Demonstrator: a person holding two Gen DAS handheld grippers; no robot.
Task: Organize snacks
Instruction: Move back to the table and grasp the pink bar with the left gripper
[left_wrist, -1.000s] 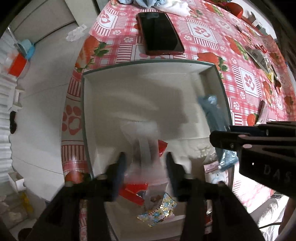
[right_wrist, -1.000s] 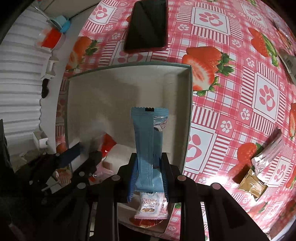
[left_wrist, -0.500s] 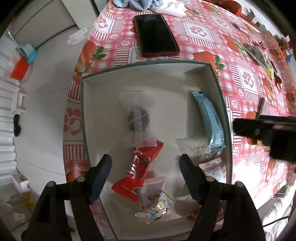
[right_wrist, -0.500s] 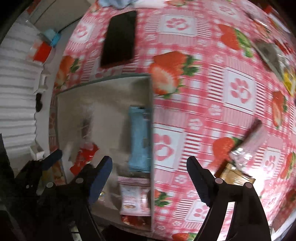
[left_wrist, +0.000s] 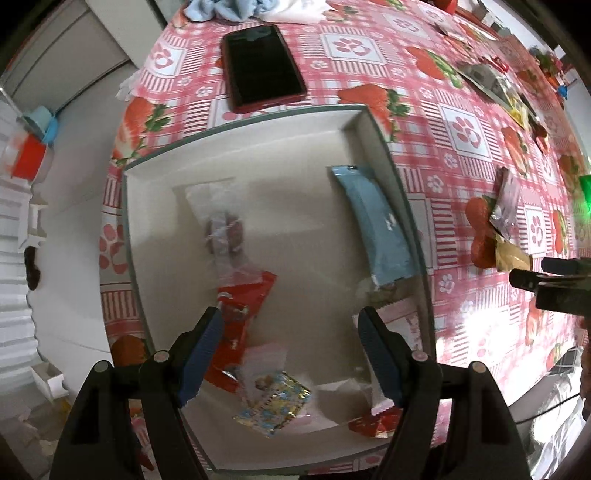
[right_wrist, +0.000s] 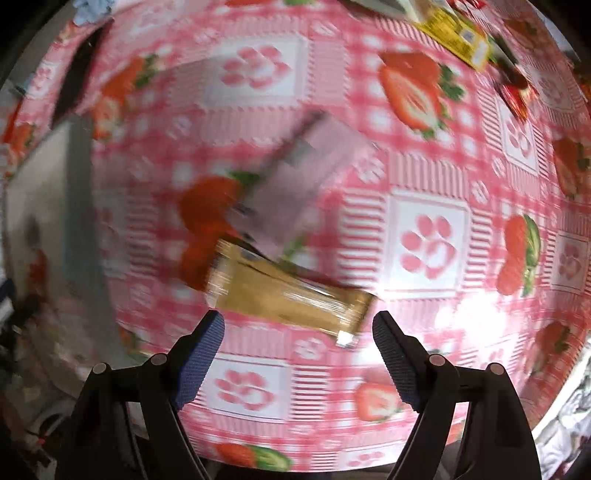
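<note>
A white box (left_wrist: 159, 229) with a grey rim sits on the strawberry tablecloth. In it lie a blue bar (left_wrist: 376, 225), a clear-wrapped cookie (left_wrist: 221, 229), a red packet (left_wrist: 240, 317) and several small wrapped sweets (left_wrist: 273, 402). My left gripper (left_wrist: 290, 347) is open and empty above the box's near half. My right gripper (right_wrist: 297, 347) is open and empty just in front of a gold-wrapped snack (right_wrist: 291, 291) and a pale pink packet (right_wrist: 299, 181) on the cloth; both also show in the left wrist view, the gold snack (left_wrist: 511, 254) and the packet (left_wrist: 506, 203). The right view is blurred.
A black phone in a red case (left_wrist: 262, 66) lies beyond the box. A blue cloth (left_wrist: 225, 9) and more packets (left_wrist: 487, 77) lie at the table's far side; a yellow packet (right_wrist: 458, 33) and red sweet (right_wrist: 517, 96) lie beyond the right gripper. The table edge drops off at left.
My left gripper opened and released the clear-wrapped cookie into the box. My right gripper released the blue bar into the box, then swung right over the cloth to the gold and pink snacks.
</note>
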